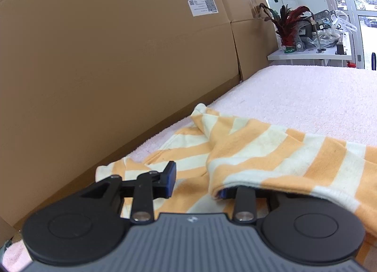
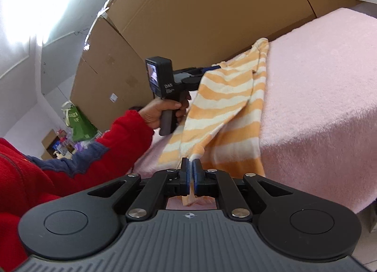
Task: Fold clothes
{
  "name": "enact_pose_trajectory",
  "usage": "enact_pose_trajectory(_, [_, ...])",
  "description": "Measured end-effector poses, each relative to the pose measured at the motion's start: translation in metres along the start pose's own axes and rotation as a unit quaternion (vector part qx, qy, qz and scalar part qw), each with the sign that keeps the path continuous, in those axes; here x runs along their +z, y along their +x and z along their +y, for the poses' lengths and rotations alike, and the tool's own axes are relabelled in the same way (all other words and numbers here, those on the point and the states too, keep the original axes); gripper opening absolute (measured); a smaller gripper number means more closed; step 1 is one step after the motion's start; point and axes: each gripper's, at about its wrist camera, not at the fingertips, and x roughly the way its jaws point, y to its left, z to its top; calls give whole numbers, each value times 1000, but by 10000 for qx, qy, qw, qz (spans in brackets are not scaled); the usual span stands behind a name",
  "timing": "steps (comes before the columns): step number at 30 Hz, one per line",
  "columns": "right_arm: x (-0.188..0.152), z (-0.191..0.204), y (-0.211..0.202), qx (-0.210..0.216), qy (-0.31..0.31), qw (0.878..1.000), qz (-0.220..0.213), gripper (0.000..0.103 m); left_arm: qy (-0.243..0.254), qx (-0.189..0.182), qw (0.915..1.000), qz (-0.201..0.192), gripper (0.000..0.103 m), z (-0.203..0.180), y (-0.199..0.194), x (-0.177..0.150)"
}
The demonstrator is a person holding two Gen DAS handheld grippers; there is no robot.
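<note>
Looking from biggest to smallest, we see tall cardboard boxes behind a bed with a fuzzy pink blanket. On the blanket, along the bed's back edge by the boxes, lies our striped shirt, orange and cream. It is bunched and partly lifted, not flat.

We think the shirt is soft, light and floppy. It will sag and wrinkle where nothing holds it, so we would hold it at the edges or corners, two spots well apart.

Our left gripper has its fingers spread wide. One finger shows and the other hides under a fold of cloth. A hand in a red sleeve holds it.

Our right gripper has its fingers pressed together, pinching a shirt edge near the bed's front edge.
</note>
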Motion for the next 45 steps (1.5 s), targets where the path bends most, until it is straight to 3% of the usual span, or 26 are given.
enact_pose_trajectory(3, [-6, -7, 0, -217, 58, 9997, 37, 4, 102, 43, 9999, -13, 40, -3, 0, 0])
enact_pose_trajectory(11, [-6, -1, -15, -145, -23, 9998, -118, 4, 321, 127, 9994, -42, 45, -9, 0, -1])
enact_pose_trajectory(20, [-29, -23, 7, -808, 264, 9962, 174, 4, 633, 221, 9977, -42, 46, -19, 1, -1])
enact_pose_trajectory(24, [-30, -24, 14, -1108, 144, 9926, 484, 11, 589, 251, 9979, -59, 52, -18, 0, -1])
enact_pose_trajectory(26, [-25, -19, 10, -1234, -110, 9914, 415, 12, 573, 267, 9980, -71, 52, -17, 0, -1])
enact_pose_trajectory(30, [2, -12, 1, -904, -357, 9950, -220, 12, 541, 298, 9980, -94, 53, -16, -1, -1])
enact_pose_trajectory(34, [33, -14, 25, -826, -384, 9938, -632, 13, 625, 372, 9972, -144, 53, -20, -3, -1])
enact_pose_trajectory(36, [44, -19, 44, -1016, -429, 9922, -585, 14, 693, 410, 9966, -186, 54, -22, -5, -1])
enact_pose_trajectory(40, [49, -26, 57, -1013, -417, 9926, -527, 14, 660, 370, 9969, -228, 47, -19, -6, -1])
enact_pose_trajectory(45, [56, -33, 73, -1010, -408, 9930, -451, 15, 640, 297, 9973, -205, 46, -19, -5, -1])
